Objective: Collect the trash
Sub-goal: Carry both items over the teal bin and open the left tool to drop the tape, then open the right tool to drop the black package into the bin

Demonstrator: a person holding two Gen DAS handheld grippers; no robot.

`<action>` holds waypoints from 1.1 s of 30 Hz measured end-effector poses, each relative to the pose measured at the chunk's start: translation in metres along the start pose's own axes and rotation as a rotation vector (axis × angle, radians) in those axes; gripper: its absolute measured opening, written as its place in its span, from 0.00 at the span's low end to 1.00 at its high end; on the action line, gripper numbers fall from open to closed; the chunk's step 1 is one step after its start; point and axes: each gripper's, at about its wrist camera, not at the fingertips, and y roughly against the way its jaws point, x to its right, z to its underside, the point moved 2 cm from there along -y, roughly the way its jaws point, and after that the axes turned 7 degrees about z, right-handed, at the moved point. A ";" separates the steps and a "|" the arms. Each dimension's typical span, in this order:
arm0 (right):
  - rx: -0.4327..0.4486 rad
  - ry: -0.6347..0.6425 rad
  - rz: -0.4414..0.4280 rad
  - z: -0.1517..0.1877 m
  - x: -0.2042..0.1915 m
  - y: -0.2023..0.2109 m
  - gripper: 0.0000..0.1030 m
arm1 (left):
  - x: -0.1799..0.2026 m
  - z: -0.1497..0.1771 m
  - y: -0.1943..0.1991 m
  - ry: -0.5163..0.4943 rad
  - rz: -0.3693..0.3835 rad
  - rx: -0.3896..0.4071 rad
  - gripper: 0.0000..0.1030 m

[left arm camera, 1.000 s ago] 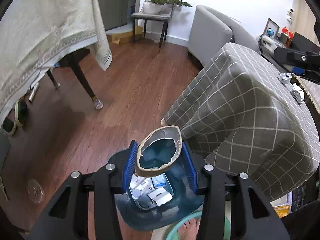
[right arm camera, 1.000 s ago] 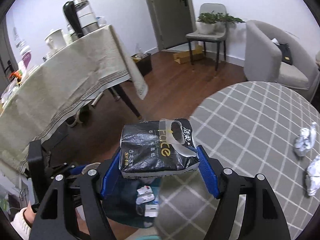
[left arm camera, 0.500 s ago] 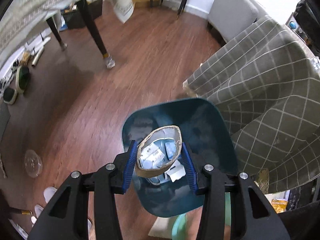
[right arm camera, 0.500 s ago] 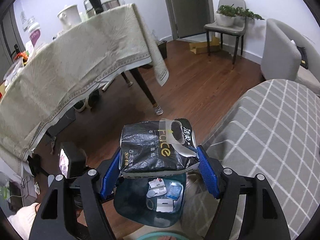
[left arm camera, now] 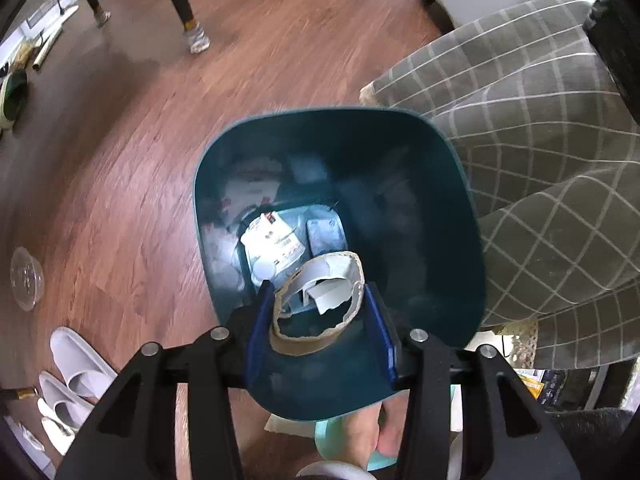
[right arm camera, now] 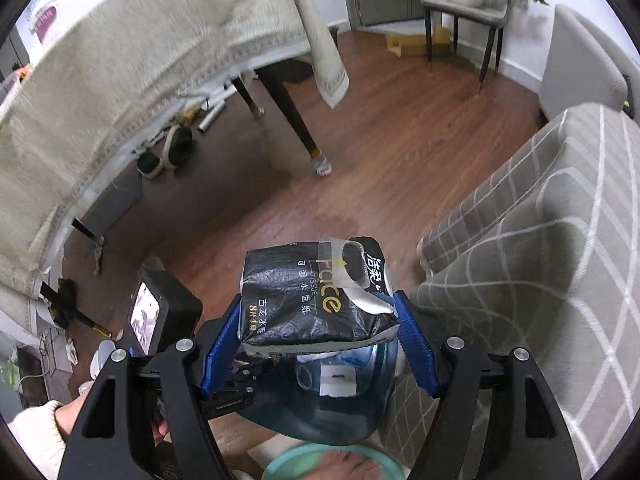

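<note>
My left gripper (left arm camera: 318,312) is shut on a torn brown cardboard ring (left arm camera: 296,342) and holds it over the open mouth of a dark teal trash bin (left arm camera: 460,216). White wrappers and boxes (left arm camera: 272,240) lie in the bin's bottom. My right gripper (right arm camera: 318,338) is shut on a black tissue pack (right arm camera: 304,300) with gold and white lettering, held above the same bin (right arm camera: 320,416), whose rim shows just under the pack.
A table under a grey checked cloth (left arm camera: 540,140) stands right against the bin. A dining table with a beige cloth (right arm camera: 120,60) stands to the left over wooden floor (left arm camera: 140,140). White slippers (left arm camera: 76,368) and a clear plastic lid (left arm camera: 26,278) lie on the floor.
My left gripper has tilted down and moved over the bin with the cardboard ring. My right gripper has swung left off the checked table to above the bin, tissue pack still held.
</note>
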 end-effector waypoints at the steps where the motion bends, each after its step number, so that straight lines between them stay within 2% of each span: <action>1: -0.011 0.001 -0.001 0.001 0.000 -0.004 0.71 | -0.002 0.000 -0.003 0.005 -0.001 -0.010 0.47; 5: -0.064 0.012 0.013 0.007 -0.001 -0.025 0.71 | -0.008 0.000 -0.009 0.007 -0.031 -0.033 0.53; 10: -0.119 0.018 0.029 0.016 -0.002 -0.047 0.71 | -0.012 -0.001 0.001 0.015 -0.027 -0.007 0.59; 25: -0.275 0.063 0.056 0.048 -0.013 -0.111 0.71 | -0.014 -0.002 0.074 -0.042 -0.113 0.251 0.78; 33: -0.313 0.097 0.072 0.060 -0.015 -0.127 0.71 | -0.004 -0.004 0.100 -0.075 -0.113 0.365 0.78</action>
